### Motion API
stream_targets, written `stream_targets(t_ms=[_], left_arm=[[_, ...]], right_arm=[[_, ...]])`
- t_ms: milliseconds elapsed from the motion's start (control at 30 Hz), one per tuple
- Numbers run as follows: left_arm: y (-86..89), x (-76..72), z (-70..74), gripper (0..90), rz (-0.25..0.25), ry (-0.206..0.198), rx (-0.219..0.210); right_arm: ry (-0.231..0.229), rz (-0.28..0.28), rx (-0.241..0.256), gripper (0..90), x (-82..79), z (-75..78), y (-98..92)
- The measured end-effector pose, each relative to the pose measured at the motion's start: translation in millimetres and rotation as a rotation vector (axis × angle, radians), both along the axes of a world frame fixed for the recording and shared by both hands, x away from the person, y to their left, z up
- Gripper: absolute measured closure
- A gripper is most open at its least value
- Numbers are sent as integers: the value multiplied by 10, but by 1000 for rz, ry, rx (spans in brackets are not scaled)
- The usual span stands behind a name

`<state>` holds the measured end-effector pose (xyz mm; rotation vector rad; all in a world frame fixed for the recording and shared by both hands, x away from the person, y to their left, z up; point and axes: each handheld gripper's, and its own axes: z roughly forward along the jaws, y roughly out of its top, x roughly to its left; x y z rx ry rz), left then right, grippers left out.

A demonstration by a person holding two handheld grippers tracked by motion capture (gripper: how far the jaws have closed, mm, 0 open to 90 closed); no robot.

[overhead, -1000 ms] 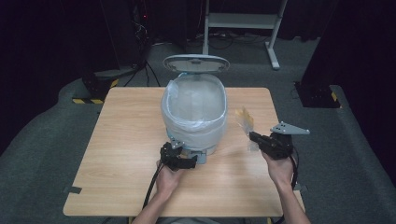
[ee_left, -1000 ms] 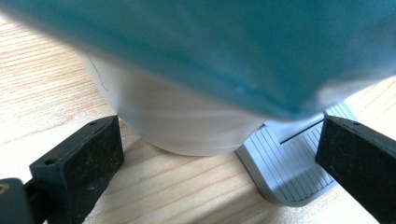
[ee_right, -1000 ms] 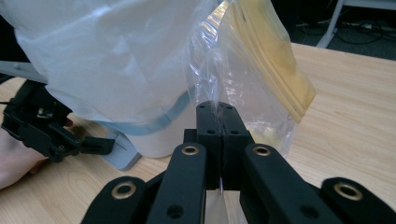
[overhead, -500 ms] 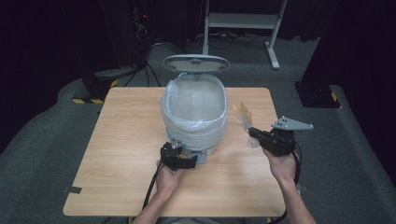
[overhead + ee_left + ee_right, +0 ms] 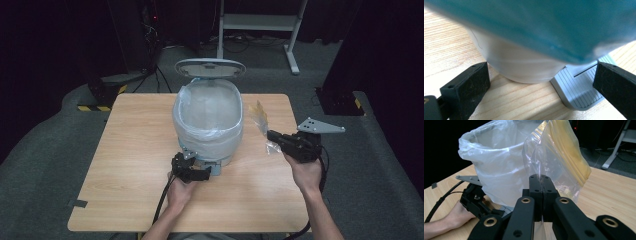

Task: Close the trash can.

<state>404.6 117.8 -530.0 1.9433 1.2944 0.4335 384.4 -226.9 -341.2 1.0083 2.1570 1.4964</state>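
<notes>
Clear zip bag (image 5: 559, 162), crumpled, with a yellow seal strip along its upper edge; raised above the table (image 5: 130, 165) to the right of the bin, near its rim. Right gripper (image 5: 541, 192): jaws pressed fully together, pinching the bag's lower edge; bag standing up and away from the jaw tips. Grey three-cornered plate on top, cable trailing down past the wrist in the high view. Right hand (image 5: 305, 172) wrapped around the gripper body, forearm entering from the bottom right, gripper aimed left toward the bin. Pedal bin (image 5: 210, 120): pale grey, oval, lined with a translucent white liner (image 5: 491, 157) folded over the rim; lid (image 5: 211, 67) upright at the back. Left gripper (image 5: 192, 167): low at the bin's front base, jaws spread wide, holding nothing; ribbed grey pedal (image 5: 576, 90) lying between them, close to one jaw. Left hand (image 5: 180, 192) resting on the tabletop behind it.
</notes>
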Motion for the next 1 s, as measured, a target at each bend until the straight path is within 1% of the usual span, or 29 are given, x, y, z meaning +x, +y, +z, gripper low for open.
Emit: stream_targets(t_ms=[100, 433, 767, 1000], left_arm=[[1, 1, 0, 10, -2, -1, 1], [-1, 0, 0, 10, 1, 0, 0], [1, 1, 0, 10, -1, -1, 2], [1, 1, 0, 10, -2, -1, 2]], right_arm=[[-4, 14, 2, 894, -7, 43, 18], [-14, 40, 4, 895, 1, 119, 65], [-31, 72, 11, 894, 9, 254, 123], [-36, 89, 5, 894, 27, 317, 178]])
